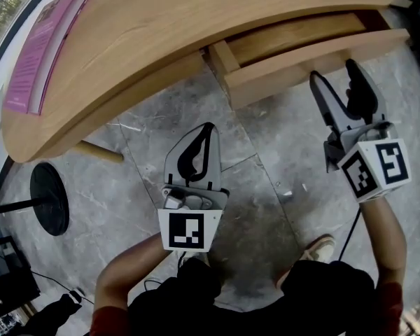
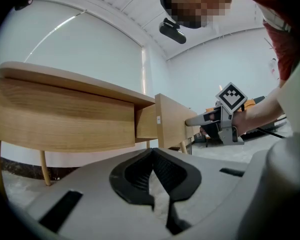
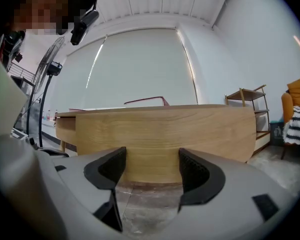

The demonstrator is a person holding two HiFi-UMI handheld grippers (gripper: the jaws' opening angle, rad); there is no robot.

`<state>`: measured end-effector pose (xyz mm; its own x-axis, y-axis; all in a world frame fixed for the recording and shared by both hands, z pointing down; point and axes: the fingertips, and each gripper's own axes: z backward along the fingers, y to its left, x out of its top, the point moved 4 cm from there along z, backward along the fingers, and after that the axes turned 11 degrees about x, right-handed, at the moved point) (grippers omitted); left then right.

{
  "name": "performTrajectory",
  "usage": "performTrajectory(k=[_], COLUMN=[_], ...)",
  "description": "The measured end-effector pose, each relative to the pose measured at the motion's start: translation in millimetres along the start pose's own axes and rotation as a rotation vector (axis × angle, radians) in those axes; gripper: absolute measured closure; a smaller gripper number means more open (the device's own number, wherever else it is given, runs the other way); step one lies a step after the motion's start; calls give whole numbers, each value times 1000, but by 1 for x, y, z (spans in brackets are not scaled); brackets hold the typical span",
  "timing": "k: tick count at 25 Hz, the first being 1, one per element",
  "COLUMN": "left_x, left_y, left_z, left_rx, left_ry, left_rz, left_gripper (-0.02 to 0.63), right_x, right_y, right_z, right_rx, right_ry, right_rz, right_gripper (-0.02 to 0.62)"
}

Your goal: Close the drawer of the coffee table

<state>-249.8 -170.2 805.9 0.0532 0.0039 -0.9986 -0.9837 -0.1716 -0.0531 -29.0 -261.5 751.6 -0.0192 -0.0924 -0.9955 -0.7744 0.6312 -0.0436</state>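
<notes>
— Where is the drawer [image 1: 287,72]?
— Under the curved top of the light wooden bench [image 1: 140,26]; it is pulled out; same pale wood, plain flat front.
— And the grippers?
— The right gripper [image 1: 334,72] is spread, its tips near the drawer front; the left gripper [image 1: 209,127] is pressed together, empty, over the grey floor [image 1: 266,173].

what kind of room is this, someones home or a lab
Likely a living room, or a lounge set up like one. A low wooden coffee table with an open drawer stands on a grey stone-look floor. An open shelf unit and a seat with a striped throw stand nearby.
</notes>
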Motion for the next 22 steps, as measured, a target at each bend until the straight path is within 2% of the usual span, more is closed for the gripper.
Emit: performTrajectory(k=[15, 22], left_x=[2, -3], left_y=[9, 7], left_z=[-1, 2], left_rx=[27, 15], left_ry=[6, 17], left_rz=[36, 33], left_gripper=[598, 598], right_x=[5, 7], right_y=[-17, -21], right_z=[-65, -84], right_rx=[-23, -26], right_ry=[-36, -35], right_rz=[37, 40], right_gripper=[282, 282])
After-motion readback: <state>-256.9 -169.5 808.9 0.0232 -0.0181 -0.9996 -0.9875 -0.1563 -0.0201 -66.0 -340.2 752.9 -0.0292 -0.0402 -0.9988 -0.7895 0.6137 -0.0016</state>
